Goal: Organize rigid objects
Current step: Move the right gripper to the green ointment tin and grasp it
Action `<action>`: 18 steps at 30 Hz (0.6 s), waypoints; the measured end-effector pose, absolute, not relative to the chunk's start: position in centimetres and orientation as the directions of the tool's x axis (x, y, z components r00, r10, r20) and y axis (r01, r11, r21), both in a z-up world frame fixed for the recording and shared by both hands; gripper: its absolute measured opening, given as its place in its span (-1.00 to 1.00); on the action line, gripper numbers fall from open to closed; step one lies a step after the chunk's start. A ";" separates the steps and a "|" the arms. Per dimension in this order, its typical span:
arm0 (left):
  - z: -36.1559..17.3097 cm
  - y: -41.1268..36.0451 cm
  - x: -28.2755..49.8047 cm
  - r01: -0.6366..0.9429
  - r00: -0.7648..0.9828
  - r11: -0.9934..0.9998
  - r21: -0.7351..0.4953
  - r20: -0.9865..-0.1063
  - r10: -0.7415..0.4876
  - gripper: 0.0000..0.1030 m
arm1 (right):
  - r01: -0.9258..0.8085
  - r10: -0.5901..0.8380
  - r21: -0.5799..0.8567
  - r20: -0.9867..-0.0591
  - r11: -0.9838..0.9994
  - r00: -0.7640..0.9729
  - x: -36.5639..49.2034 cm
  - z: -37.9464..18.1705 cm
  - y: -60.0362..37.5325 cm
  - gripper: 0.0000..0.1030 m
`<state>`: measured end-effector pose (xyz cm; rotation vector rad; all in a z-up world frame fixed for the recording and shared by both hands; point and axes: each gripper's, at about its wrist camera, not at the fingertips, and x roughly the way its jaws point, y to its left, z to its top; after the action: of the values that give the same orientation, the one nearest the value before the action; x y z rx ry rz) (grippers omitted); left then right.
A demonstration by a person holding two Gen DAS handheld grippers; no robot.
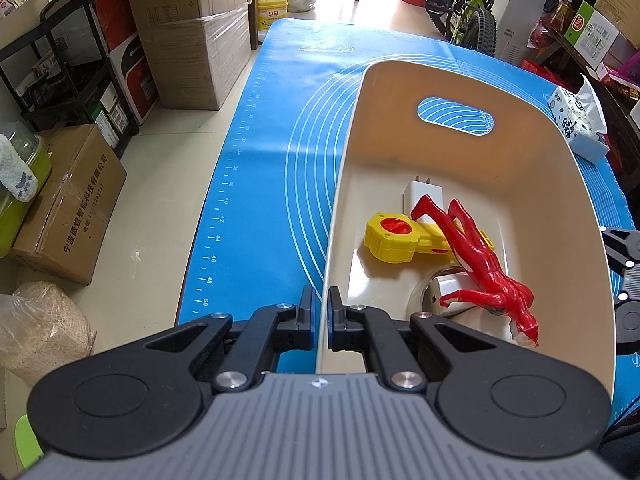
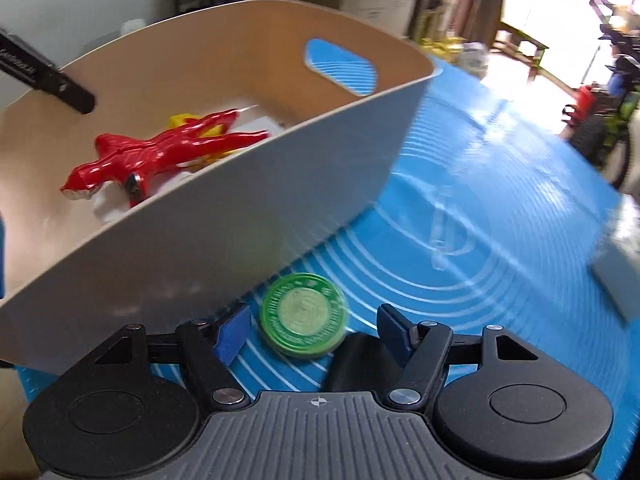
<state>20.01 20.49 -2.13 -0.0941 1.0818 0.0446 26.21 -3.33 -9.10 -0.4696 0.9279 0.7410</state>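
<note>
A beige bin [image 1: 472,80] stands on a blue mat [image 1: 280,120]. In it lie a red toy figure [image 1: 476,256], a yellow toy [image 1: 394,240], a white charger [image 1: 422,194] and a white and silver object [image 1: 444,286]. My left gripper [image 1: 321,304] is shut on the bin's near left rim. In the right wrist view the bin [image 2: 256,208] fills the left, with the red figure [image 2: 160,148] inside. A green round tin [image 2: 303,314] lies on the mat [image 2: 480,200] outside the bin. My right gripper [image 2: 316,326] is open with the tin between its fingers.
Cardboard boxes [image 1: 192,32] and a black shelf rack [image 1: 68,64] stand on the floor left of the table. A tissue pack [image 1: 576,124] lies at the mat's right edge. A bicycle [image 1: 468,4] stands beyond the table's far end.
</note>
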 end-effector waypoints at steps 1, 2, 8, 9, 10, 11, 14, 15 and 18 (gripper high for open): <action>-2.1 20.5 20.0 -0.082 0.469 0.995 -0.056 -0.883 -0.011 -0.83 | -0.757 0.365 -0.060 -0.849 0.651 0.382 26.3 -9.3 -3.0 0.46; -2.1 20.5 20.0 -0.082 0.469 0.995 -0.056 -0.883 -0.011 -0.83 | -0.767 0.360 -0.070 -0.854 0.638 0.377 26.3 -9.6 -2.7 0.45; -2.1 20.5 20.0 -0.082 0.469 0.995 -0.056 -0.883 -0.011 -0.83 | -0.782 0.375 -0.052 -0.857 0.622 0.354 26.1 -9.6 -2.5 0.06; -2.1 20.6 20.0 -0.083 0.469 0.995 -0.057 -0.883 -0.011 -0.83 | -0.782 0.372 -0.058 -0.857 0.620 0.358 25.9 -9.5 -2.5 0.06; -2.1 20.6 20.0 -0.082 0.469 0.995 -0.057 -0.883 -0.012 -0.83 | -0.777 0.369 -0.060 -0.855 0.626 0.363 25.8 -9.4 -2.7 0.06; -2.1 20.6 20.0 -0.083 0.469 0.995 -0.058 -0.883 -0.012 -0.83 | -0.767 0.365 -0.065 -0.852 0.638 0.376 25.6 -9.2 -2.8 0.06; -2.1 20.6 19.9 -0.083 0.469 0.995 -0.056 -0.883 -0.011 -0.83 | -0.727 0.384 -0.052 -0.822 0.685 0.421 24.8 -8.5 -3.5 0.06; -2.1 20.5 20.0 -0.082 0.469 0.995 -0.055 -0.883 -0.010 -0.83 | -0.716 0.387 -0.051 -0.813 0.696 0.435 24.4 -8.2 -3.7 0.06; -2.1 20.6 20.0 -0.084 0.469 0.995 -0.061 -0.883 -0.015 -0.83 | -0.676 0.366 -0.069 -0.798 0.734 0.479 23.8 -7.3 -4.1 0.06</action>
<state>19.98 20.56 -2.11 -0.1003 1.0822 0.0424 23.76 -4.14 -7.29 -0.4050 0.8568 0.6572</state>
